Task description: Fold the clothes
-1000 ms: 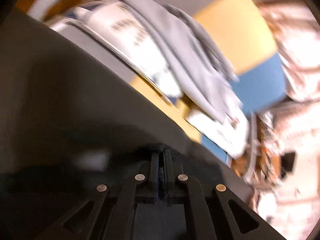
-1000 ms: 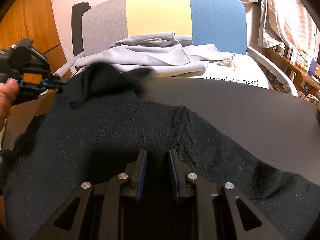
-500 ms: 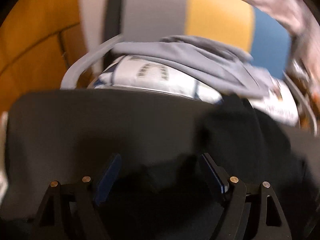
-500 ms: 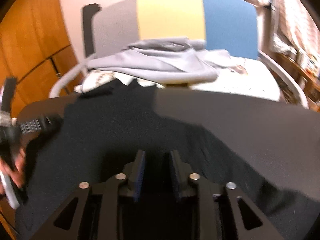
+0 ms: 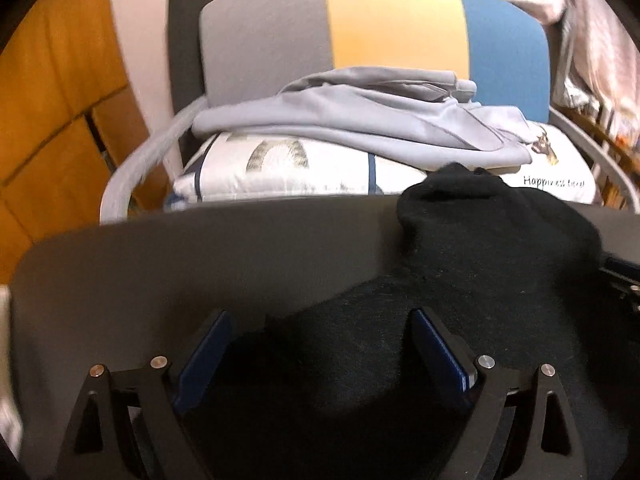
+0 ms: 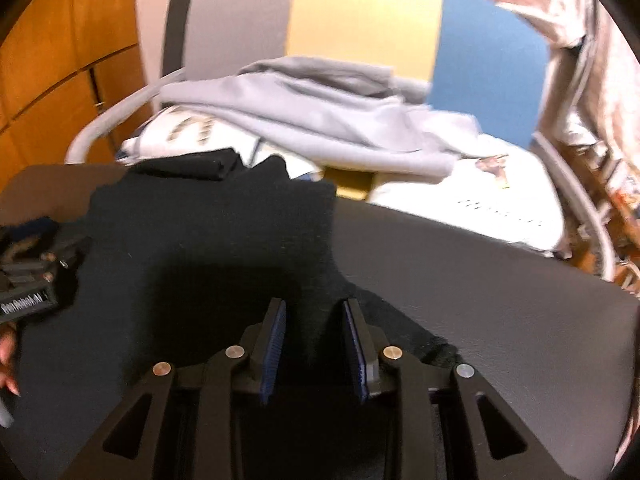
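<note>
The black knit sweater (image 6: 208, 248) lies on the dark grey table (image 6: 480, 280). In the right wrist view it fills the middle and lower left of the frame, with 1 straight edge running up and down near the middle. At the upper left, a thick doubled bit lies at its far edge. In the left wrist view the sweater (image 5: 460, 300) fills the lower right, and a lump of it rises at its far end.

The left gripper (image 5: 320, 344) sits low over the cloth. Its 2 blue pads are wide apart and hold nothing. The right gripper (image 6: 314, 340) is over the sweater too. Its pads have a smaller gap and nothing is pinched between them.

Behind the table is a chair (image 5: 392, 20) with grey, yellow and blue stripes. A light grey garment (image 5: 360, 120) lies on it, on top of a white printed cushion (image 5: 300, 172).

I think this is part way through a fold, because some of the sweater already lies doubled. I cannot tell how many folds are left. The next grab needs both grippers to pinch an edge of the soft knit well, so it does not slip or bunch up.
</note>
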{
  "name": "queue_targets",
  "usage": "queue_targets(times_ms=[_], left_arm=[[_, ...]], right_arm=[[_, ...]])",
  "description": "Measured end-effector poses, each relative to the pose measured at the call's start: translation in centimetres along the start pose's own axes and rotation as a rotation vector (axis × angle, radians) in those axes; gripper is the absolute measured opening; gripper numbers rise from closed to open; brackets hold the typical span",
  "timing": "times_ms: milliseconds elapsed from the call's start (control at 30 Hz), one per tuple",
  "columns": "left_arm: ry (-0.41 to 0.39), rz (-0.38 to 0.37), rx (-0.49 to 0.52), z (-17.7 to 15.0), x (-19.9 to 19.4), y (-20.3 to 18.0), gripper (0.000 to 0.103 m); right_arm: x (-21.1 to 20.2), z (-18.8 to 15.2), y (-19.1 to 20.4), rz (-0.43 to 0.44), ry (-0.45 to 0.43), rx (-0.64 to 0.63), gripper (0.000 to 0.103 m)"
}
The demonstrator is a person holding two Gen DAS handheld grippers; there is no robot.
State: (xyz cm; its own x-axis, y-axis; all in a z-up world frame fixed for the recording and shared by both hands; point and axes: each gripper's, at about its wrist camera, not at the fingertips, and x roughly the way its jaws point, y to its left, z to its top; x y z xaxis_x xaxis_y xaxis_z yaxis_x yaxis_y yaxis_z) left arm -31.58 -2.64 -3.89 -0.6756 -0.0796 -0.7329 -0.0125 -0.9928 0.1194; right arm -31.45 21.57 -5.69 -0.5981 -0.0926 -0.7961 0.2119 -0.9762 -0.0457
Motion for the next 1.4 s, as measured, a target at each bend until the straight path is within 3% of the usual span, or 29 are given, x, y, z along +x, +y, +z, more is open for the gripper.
queue_targets(times_ms=[167, 233, 333, 367, 433, 500, 633, 733, 833, 1000, 1100, 1167, 1267, 1400], left_arm=[[-0.017, 0.037, 0.069, 1.4, 0.8, -1.8, 0.098], [-0.002, 0.024, 0.055, 1.6, 0.6, -1.2, 0.098], [0.012, 0.03, 0.034, 1.0, -1.1, 0.6, 0.093], [0.008, 0.029, 0.024, 0.5, -1.7, 1.4, 0.093], [0.011, 0.035, 0.012, -1.4, -3.3, 3.6, 0.093], [0.024, 0.069, 0.019, -3.5, -4.5, 5.8, 0.093], [0.049, 0.21, 0.039, -7.5, -5.5, 10.1, 0.093], [0.031, 0.222, 0.009, -9.2, -5.3, 12.5, 0.099], [0.045, 0.237, -0.01, -8.8, -4.2, 13.7, 0.103], [0.001, 0.377, 0.117, -7.7, -2.9, 12.6, 0.103], [0.01, 0.393, 0.138, -7.5, -3.1, 12.0, 0.103], [0.036, 0.383, 0.14, -7.4, -3.7, 11.8, 0.102], [0.056, 0.352, 0.089, -7.8, -6.1, 12.2, 0.098], [0.057, 0.132, 0.009, -11.1, -11.8, 12.5, 0.098]], right_arm=[[0.0, -0.1, -1.5, -0.057, -0.023, 0.05, 0.03], [-0.5, 0.2, -2.5, -0.036, -0.005, 0.074, 0.029], [-5.5, -1.7, -5.8, -0.02, -0.08, 0.233, 0.029], [-6.8, -2.7, -6.8, -0.01, -0.08, 0.263, 0.029], [-8.7, -4.9, -8.3, -0.078, -0.04, 0.264, 0.029], [-10.3, -7.2, -9.5, -0.159, -0.003, 0.246, 0.029], [-10.2, -10.6, -11.4, -0.196, 0.058, 0.238, 0.029], [-9.8, -13.0, -12.8, -0.216, 0.105, 0.233, 0.03], [-9.4, -13.7, -15.1, -0.313, 0.101, 0.272, 0.032], [-9.2, -13.7, -18.0, -0.33, 0.082, 0.388, 0.032], [-9.2, -13.6, -17.3, -0.342, 0.072, 0.355, 0.034], [-9.7, -13.5, -17.5, -0.297, 0.088, 0.374, 0.034], [-13.6, -15.5, -15.8, -0.151, 0.051, 0.411, 0.034], [-19.4, -19.0, -12.8, 0.051, -0.004, 0.437, 0.038]])
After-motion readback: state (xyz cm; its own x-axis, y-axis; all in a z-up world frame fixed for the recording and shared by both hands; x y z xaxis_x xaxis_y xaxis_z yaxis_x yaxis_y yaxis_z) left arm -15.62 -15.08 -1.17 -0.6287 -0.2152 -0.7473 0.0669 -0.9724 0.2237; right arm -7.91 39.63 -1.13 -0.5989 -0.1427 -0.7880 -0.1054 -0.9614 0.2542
